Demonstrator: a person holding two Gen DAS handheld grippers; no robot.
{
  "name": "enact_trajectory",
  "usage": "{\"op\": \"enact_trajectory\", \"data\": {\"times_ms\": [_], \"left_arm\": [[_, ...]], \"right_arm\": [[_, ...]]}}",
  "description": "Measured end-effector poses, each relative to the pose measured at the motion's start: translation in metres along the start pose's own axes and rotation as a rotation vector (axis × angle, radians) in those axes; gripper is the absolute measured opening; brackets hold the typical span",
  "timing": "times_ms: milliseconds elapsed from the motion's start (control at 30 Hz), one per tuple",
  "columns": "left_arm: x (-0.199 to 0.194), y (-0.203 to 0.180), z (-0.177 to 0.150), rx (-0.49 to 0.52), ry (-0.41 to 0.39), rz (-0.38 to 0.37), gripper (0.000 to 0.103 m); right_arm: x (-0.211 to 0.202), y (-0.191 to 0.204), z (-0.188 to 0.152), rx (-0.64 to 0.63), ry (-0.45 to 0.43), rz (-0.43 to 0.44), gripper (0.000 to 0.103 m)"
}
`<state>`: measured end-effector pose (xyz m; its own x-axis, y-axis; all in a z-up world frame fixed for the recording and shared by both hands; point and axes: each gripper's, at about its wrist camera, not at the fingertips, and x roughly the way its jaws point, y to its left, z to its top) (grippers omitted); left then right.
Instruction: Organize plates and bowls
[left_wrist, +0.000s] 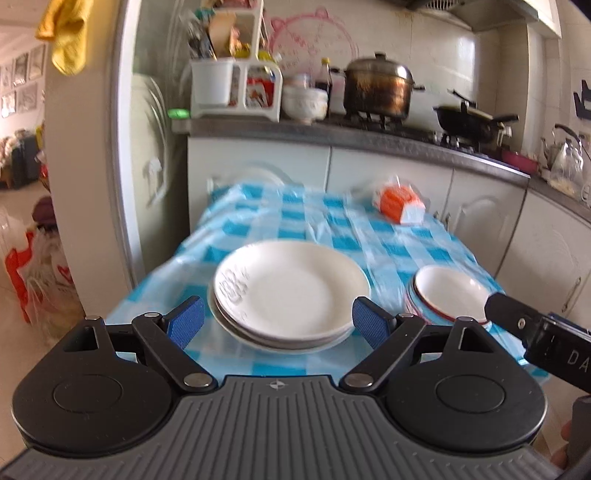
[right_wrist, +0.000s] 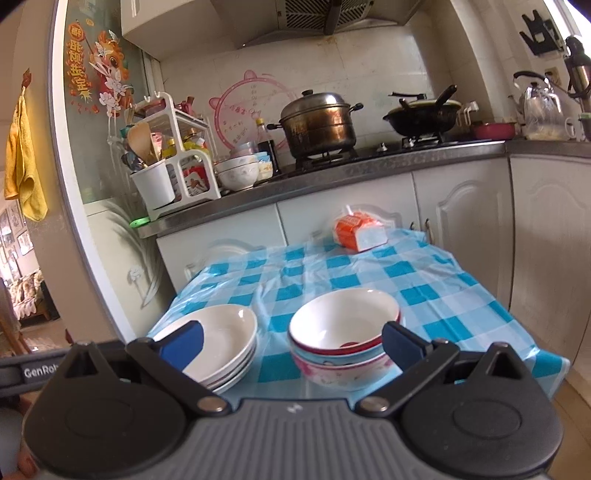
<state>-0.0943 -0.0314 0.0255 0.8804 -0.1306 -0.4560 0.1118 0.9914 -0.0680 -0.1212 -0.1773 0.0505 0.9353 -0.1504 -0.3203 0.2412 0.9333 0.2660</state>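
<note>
While plates (left_wrist: 290, 291) & bowls (right_wrist: 341, 336) sit in separate stacks on worktop (right_wrist: 436, 291), sorted by type; both grippers' jaws wide open, holding nothing.

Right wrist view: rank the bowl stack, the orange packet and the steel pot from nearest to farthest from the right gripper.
1. Bowl stack, on the checked cloth just ahead of the open right gripper.
2. Orange packet, at the table's far edge.
3. Steel pot, on the stove behind the table.
</note>
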Motion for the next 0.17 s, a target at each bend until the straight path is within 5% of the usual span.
{"op": "enact_trajectory", "data": {"times_ms": [167], "left_arm": [[0.0139,-0.0066,-0.0078,0.032,0.065,0.004,0.103]], "right_arm": [[0.0046,-0.0082,-0.0038,0.019,-0.003,-0.013,0.102]]}}
